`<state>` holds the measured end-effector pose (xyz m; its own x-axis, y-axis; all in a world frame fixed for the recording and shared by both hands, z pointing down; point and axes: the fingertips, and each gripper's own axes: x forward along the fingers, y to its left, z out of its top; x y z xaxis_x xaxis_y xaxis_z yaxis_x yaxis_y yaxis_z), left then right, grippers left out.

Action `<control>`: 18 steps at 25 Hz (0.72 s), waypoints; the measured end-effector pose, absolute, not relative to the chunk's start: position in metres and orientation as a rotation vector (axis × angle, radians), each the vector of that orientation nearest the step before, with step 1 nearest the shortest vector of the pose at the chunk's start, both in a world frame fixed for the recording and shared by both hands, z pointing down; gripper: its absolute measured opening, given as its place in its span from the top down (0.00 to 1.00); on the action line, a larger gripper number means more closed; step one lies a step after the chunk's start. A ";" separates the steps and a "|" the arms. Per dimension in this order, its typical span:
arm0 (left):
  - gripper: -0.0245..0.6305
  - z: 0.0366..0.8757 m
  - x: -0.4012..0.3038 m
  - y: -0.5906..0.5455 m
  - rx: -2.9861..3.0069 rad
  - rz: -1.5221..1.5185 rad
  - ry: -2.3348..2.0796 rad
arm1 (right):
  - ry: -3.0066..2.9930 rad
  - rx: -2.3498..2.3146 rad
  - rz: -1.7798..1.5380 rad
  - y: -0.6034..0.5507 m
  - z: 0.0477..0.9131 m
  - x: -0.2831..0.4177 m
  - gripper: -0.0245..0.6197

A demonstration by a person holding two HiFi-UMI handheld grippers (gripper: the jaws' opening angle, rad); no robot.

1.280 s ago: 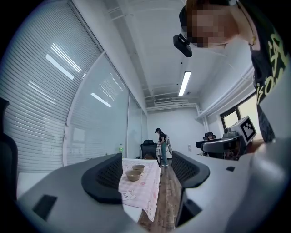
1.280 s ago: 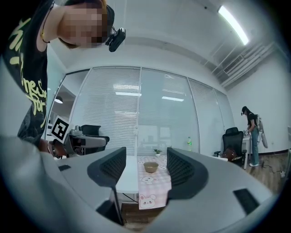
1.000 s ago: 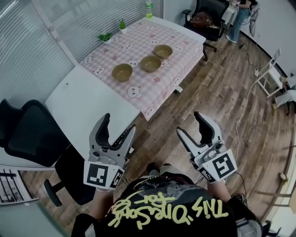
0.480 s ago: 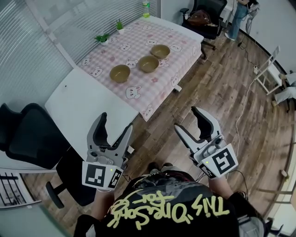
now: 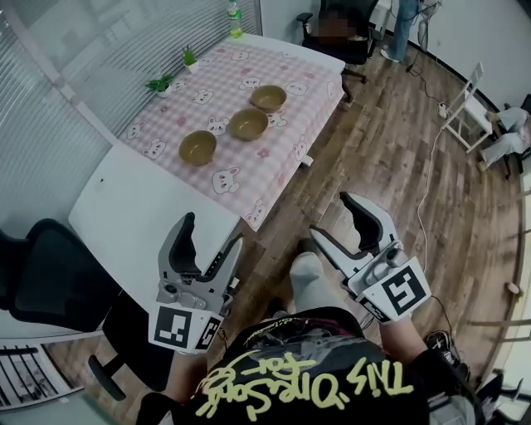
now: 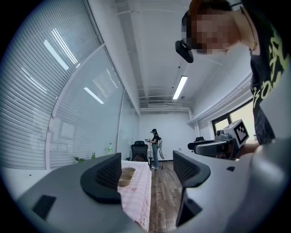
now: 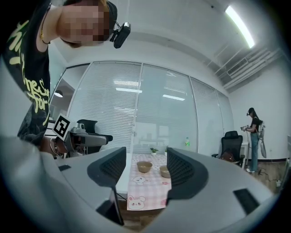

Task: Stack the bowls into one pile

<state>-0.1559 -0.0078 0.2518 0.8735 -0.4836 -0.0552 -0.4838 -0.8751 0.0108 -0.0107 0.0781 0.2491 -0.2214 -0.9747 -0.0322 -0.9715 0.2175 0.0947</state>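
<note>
Three tan bowls stand apart in a row on the pink checked tablecloth (image 5: 286, 124): the near bowl (image 5: 197, 147), the middle bowl (image 5: 248, 124) and the far bowl (image 5: 269, 98). Both grippers hang well short of the table, over the wooden floor. My left gripper (image 5: 210, 234) is open and empty, level with the white table's corner. My right gripper (image 5: 336, 220) is open and empty too. In the left gripper view two bowls (image 6: 125, 179) show far off beside the left jaw of the left gripper (image 6: 148, 170). In the right gripper view a bowl (image 7: 144, 166) shows between the jaws of the right gripper (image 7: 145, 168).
A bare white table (image 5: 141, 207) adjoins the clothed one on the near side. A black office chair (image 5: 50, 270) stands at my left, another chair (image 5: 332, 29) at the far end. Two small plants (image 5: 158, 83) and a bottle (image 5: 235, 17) line the window side. A person (image 6: 154, 145) stands far back.
The table and bowls have slid left and slightly nearer in the head view. A leg has come forward between the grippers. Both grippers stay open and empty.
</note>
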 end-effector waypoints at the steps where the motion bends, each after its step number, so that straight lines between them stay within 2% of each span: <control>1: 0.42 0.251 -0.152 -0.012 -3.032 0.092 0.790 | -2.423 1.940 -0.148 0.074 0.250 -0.008 0.55; 18: 0.40 0.250 -0.054 -0.142 -3.005 0.112 1.005 | -2.619 1.706 -0.145 -0.079 0.251 0.089 0.55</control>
<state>-0.0541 -0.1423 0.2497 0.7966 -0.6018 -0.0576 -0.5997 -0.7987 0.0497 0.0885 -0.0790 0.2509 -0.4055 -0.9132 -0.0402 -0.9120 0.4013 0.0847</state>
